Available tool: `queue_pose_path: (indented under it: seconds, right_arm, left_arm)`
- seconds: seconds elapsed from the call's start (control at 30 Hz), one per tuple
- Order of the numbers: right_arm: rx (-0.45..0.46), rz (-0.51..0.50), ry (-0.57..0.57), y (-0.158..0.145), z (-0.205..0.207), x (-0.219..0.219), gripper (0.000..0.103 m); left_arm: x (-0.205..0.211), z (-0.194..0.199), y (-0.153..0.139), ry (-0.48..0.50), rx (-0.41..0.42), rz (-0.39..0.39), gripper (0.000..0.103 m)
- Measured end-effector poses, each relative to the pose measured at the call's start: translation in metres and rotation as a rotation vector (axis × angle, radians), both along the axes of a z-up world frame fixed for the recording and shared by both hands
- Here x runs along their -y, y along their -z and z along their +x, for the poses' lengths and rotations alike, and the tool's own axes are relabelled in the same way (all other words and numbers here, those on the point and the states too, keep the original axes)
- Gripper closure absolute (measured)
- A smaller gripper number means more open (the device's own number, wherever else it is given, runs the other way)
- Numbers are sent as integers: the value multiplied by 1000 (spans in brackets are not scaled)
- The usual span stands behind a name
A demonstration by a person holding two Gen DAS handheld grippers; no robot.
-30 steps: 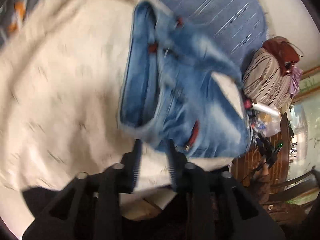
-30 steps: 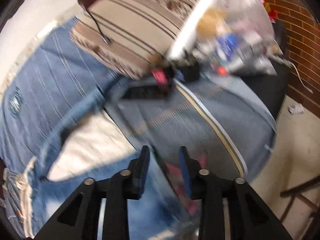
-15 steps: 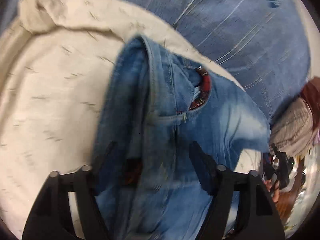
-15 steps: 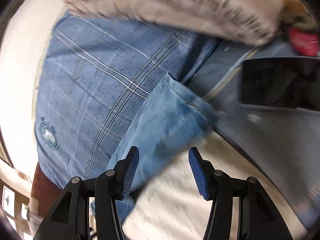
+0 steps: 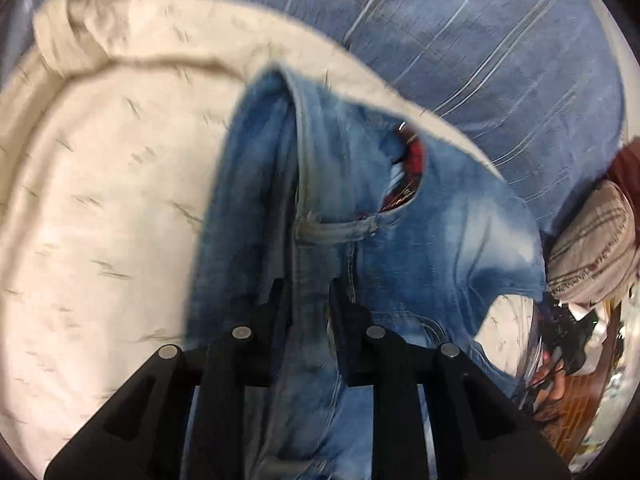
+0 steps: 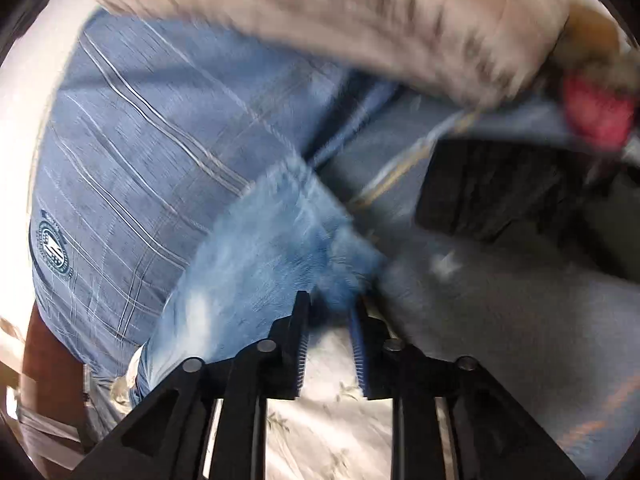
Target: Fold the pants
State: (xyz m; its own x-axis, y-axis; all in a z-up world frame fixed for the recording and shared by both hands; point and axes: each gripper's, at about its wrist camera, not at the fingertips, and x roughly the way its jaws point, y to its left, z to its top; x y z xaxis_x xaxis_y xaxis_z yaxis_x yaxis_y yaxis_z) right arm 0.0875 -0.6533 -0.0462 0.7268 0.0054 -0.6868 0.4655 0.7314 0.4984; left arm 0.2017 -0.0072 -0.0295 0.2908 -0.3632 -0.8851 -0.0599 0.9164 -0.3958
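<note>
Grasp step, by look of it. Faded blue denim pants (image 5: 360, 240), one pair, lie bunched on cream speckled sheet (image 5: 100, 200). Left gripper (image 5: 310, 296) pinched onto waistband seam; right gripper (image 6: 330, 312) clamped on leg hem corner (image 6: 304, 232). Next move likely: lift both, draw taut, lay flat for fold. Two grippers, one blue striped cloth (image 5: 500, 40) beyond.

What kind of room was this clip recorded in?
Probably a bedroom in a home: the jeans lie on a cream printed sheet beside a blue striped cloth, like bedding, with a striped cushion at the edge. Both grippers are pinching the denim.
</note>
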Motion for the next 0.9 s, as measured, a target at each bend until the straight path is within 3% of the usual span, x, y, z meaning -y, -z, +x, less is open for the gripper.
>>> queue_pose_path:
  seconds: [0.07,0.1,0.13,0.2,0.37,0.47,0.6,0.73,0.8,0.9]
  right_arm:
    - [39,-118,0,-27,-2,2,59]
    - [40,-154,-6,-37,4,3,43]
    - [32,-166,-17,-41,13,6,34]
    - [4,-163,-66,-44,42,7,34]
    - [-66,-186,-126,-28,107,2,34]
    - [-107,-246,-100,-16,134,7,34]
    - [-57,-329,-38,-9,141,7,17]
    - [-14,-326,-53,-10,130,3,17]
    - [-39,-326,-80,-7,127,-4,17]
    - [-108,-411,-111,0,134,-15,17]
  left_arm:
    - [-12,4,-22,-24,50,-4,82]
    - [-16,10,-30,-40,66,-1,71]
    - [-18,17,-34,-52,74,2,47]
    - [-15,36,-32,-73,73,9,26]
    - [1,74,-5,-75,-40,15,26]
    - [-9,86,0,-106,-40,-28,26]
    - [-28,99,8,-168,-60,-73,26]
    - [-18,105,26,-160,-106,-110,26]
    - [-14,102,29,-152,-95,-137,26]
    - [-9,103,28,-139,-91,-139,26]
